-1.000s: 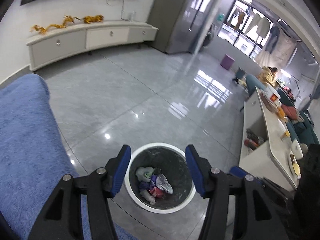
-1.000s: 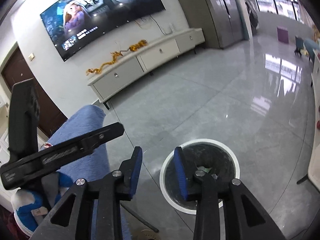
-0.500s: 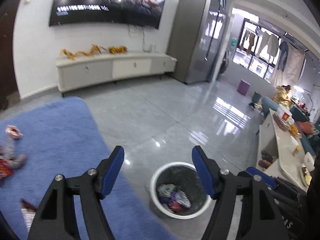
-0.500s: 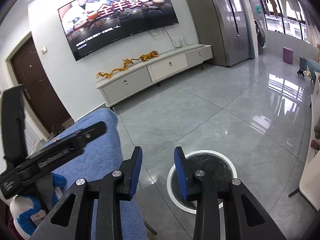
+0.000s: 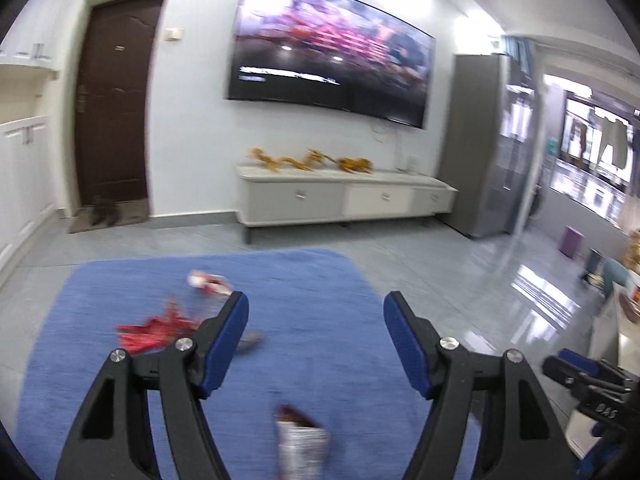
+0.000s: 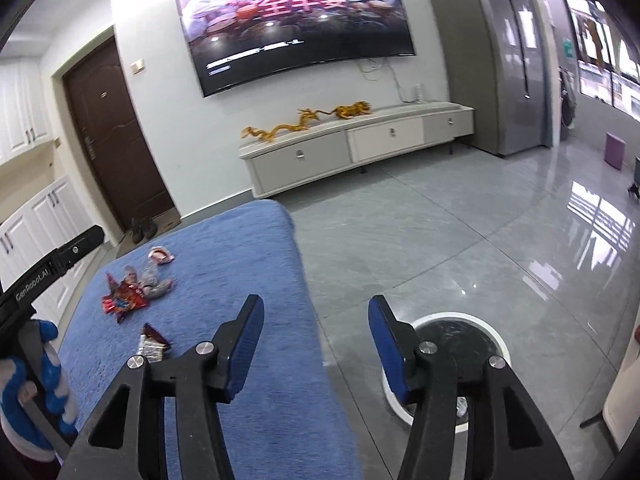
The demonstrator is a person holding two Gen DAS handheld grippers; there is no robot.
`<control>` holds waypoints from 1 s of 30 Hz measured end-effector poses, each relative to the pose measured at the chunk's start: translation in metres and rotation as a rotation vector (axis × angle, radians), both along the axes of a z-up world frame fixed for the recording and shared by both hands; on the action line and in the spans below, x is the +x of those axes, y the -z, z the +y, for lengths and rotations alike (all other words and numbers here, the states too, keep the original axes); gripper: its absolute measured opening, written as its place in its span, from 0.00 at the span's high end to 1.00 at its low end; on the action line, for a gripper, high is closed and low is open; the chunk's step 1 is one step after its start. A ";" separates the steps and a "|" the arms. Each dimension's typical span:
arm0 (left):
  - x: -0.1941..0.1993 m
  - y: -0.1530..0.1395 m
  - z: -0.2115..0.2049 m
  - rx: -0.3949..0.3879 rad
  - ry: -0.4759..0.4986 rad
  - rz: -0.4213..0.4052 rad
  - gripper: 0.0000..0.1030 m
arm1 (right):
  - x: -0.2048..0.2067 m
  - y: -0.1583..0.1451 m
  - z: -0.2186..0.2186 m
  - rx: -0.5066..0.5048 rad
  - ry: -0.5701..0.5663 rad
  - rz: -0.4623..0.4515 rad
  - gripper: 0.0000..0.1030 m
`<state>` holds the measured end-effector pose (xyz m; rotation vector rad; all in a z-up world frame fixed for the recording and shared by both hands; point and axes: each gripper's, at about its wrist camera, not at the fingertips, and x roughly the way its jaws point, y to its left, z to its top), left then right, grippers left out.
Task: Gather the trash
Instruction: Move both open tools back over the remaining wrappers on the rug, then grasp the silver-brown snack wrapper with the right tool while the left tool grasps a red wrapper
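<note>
Left tool: jaws spread wide, nothing held, aimed over the blue rug. Right tool: jaws also wide, nothing held, straddling the rug edge and the tiled floor. Trash is seen on the rug: red wrapper, silver-brown wrapper, grey scrap, small red-white piece. Trash bin is seen on the floor just beside the rug, partly hidden behind the right tool's right finger.

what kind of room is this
Most likely a home living room: a big curved TV hangs on the wall above a long low media cabinet, and a blue rug littered with wrappers lies on the glossy tiled floor.
</note>
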<state>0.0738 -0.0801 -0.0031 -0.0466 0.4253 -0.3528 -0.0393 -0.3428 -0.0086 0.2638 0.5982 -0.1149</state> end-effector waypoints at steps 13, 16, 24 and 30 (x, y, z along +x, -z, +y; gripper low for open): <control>0.022 -0.019 0.161 0.060 -0.324 -0.069 0.33 | 0.042 -0.001 0.078 -0.022 -0.215 0.007 0.42; 0.014 -0.031 0.197 0.112 -0.387 -0.099 0.33 | 0.050 0.004 0.095 -0.027 -0.266 0.019 0.41; -0.008 -0.043 0.269 0.118 -0.445 -0.085 0.33 | 0.079 0.026 0.145 0.009 -0.400 0.075 0.41; 0.003 0.000 0.238 0.071 -0.269 0.018 0.33 | 0.095 0.054 0.179 0.003 -0.467 0.163 0.41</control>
